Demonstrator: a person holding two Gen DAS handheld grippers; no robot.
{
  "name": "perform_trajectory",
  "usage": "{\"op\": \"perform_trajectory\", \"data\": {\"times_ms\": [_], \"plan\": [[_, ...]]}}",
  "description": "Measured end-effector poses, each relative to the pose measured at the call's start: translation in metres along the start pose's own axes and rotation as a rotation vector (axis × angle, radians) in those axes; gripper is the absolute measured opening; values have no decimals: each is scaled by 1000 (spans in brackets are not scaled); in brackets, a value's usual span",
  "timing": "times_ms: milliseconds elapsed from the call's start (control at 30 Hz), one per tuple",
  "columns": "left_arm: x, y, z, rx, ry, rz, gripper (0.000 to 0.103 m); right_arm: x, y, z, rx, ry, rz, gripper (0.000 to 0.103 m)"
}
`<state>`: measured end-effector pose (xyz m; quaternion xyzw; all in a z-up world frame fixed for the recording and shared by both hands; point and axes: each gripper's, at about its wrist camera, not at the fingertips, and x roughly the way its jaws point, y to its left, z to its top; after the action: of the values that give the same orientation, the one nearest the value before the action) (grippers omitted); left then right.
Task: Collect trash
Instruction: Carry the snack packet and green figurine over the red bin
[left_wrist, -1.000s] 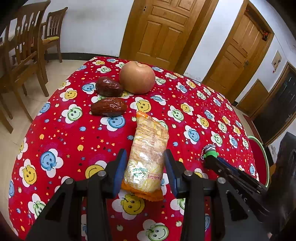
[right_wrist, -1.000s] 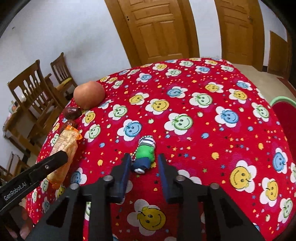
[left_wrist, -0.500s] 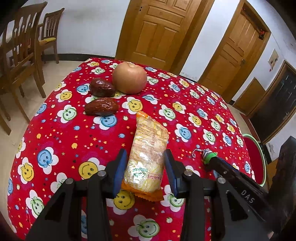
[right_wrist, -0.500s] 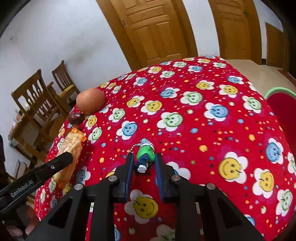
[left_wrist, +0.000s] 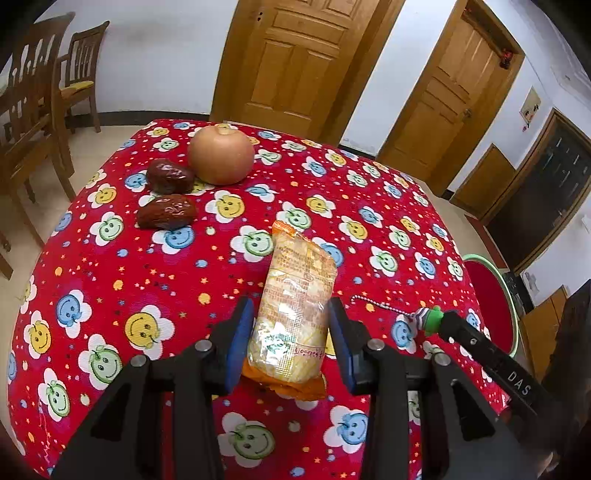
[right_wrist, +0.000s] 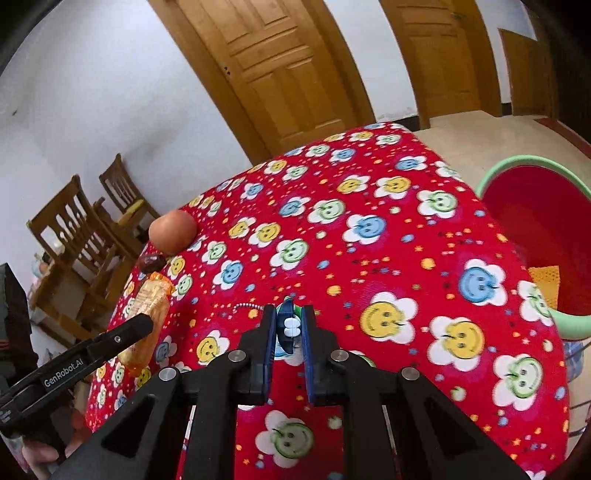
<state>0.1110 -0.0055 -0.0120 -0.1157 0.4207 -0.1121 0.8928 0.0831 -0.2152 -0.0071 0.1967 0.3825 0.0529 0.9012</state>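
A: What encloses the scene?
B: White walls with panelled wooden doors, above a pale tiled floor.

A: And the furniture?
B: Wooden chairs along the left wall; a tabletop under a red smiley-flower cloth; a dark doorway at right.
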Motion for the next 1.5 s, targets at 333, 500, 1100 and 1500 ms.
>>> {"op": "perform_trajectory", "data": {"times_ms": [333, 500, 1100, 1500], "plan": [[-1, -16, 1, 22, 8, -32, 41, -38, -26, 10, 45, -89, -17, 13], [1, -29, 4, 38, 17, -61, 41, -53, -42, 16, 69, -126, -40, 13], [22, -108, 8, 137, 74, -171, 41, -107, -129, 30, 199, -269, -189, 13], [36, -151, 7, 198, 95, -199, 41, -94, -181, 25, 281, -222, -257, 16]]}}
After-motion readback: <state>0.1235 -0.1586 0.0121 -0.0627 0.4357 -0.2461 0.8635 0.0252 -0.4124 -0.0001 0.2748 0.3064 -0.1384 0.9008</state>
